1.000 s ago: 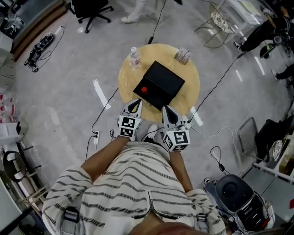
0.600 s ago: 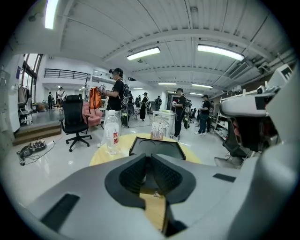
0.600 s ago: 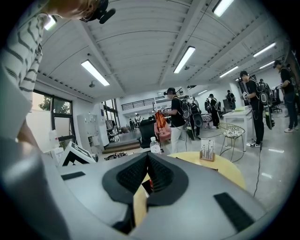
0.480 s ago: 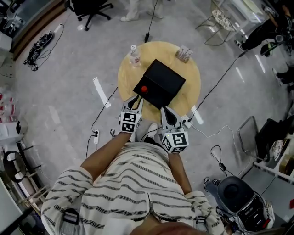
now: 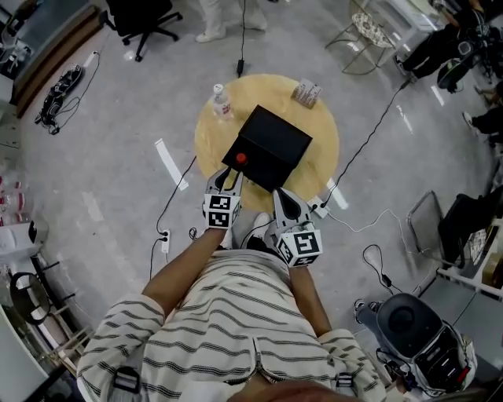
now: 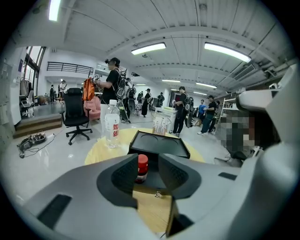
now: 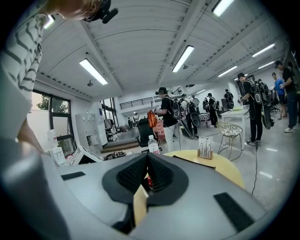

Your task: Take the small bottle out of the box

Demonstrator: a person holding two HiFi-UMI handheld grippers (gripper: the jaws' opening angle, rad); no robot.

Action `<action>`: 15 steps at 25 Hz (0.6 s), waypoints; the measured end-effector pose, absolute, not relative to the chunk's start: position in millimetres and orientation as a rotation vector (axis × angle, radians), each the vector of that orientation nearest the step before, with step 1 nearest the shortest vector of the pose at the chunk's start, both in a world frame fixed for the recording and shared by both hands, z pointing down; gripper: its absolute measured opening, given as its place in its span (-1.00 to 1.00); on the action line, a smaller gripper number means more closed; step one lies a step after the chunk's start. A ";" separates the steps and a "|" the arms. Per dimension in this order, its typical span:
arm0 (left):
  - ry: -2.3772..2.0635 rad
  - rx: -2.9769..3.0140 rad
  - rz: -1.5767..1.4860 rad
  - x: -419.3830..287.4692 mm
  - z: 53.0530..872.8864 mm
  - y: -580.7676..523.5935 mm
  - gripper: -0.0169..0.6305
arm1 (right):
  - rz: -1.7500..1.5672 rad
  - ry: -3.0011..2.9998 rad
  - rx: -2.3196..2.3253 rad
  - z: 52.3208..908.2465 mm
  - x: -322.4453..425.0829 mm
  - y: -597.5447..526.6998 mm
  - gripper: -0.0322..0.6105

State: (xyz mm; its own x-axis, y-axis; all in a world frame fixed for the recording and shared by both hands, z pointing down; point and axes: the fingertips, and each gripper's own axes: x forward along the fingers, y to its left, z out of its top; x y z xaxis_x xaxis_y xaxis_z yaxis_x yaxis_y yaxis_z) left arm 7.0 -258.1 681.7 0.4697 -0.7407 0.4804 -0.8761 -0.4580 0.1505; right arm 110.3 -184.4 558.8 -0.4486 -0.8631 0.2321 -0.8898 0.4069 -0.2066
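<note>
A black box [image 5: 269, 147] stands open on the round wooden table [image 5: 322, 157]. The small red-capped bottle [image 5: 241, 158] stands in its near left corner. My left gripper [image 5: 229, 179] hovers at the table's near edge, just short of that corner. In the left gripper view its jaws are opening; the bottle [image 6: 141, 168] shows through the gap, farther ahead and untouched. My right gripper [image 5: 282, 196] is at the box's near side with its fingers [image 7: 154, 173] shut together, holding nothing.
A clear water bottle [image 5: 221, 101] and a small rack [image 5: 306, 93] stand at the table's far side. Cables [image 5: 365, 157] and a power strip [image 5: 165, 239] lie on the floor around the table. An office chair [image 5: 140, 16] and several people are farther off.
The left gripper's fingers have spread apart. Both grippers stay at the table's near edge, a little closer to the box.
</note>
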 end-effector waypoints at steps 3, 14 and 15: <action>-1.358 2.356 0.506 10.1 684.6 -260.8 -0.51 | 0.461 -2.558 1.597 557.8 111.1 -184.5 -0.84; -1.332 2.367 0.567 13.3 705.1 -266.7 -0.40 | 0.492 -2.545 1.601 560.3 104.3 -182.8 -0.84; -1.332 2.368 0.569 14.2 705.2 -269.0 -0.40 | 0.492 -2.545 1.608 559.6 105.8 -184.4 -0.84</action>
State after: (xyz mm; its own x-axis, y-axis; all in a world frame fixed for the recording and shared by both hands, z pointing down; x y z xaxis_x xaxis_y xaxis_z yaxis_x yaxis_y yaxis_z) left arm 14.2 -269.0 705.2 0.4737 -0.7182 0.5097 -0.8649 -0.4886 0.1153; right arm 105.8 -184.4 559.6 -0.4409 -0.8632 0.2459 -0.8926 0.3932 -0.2204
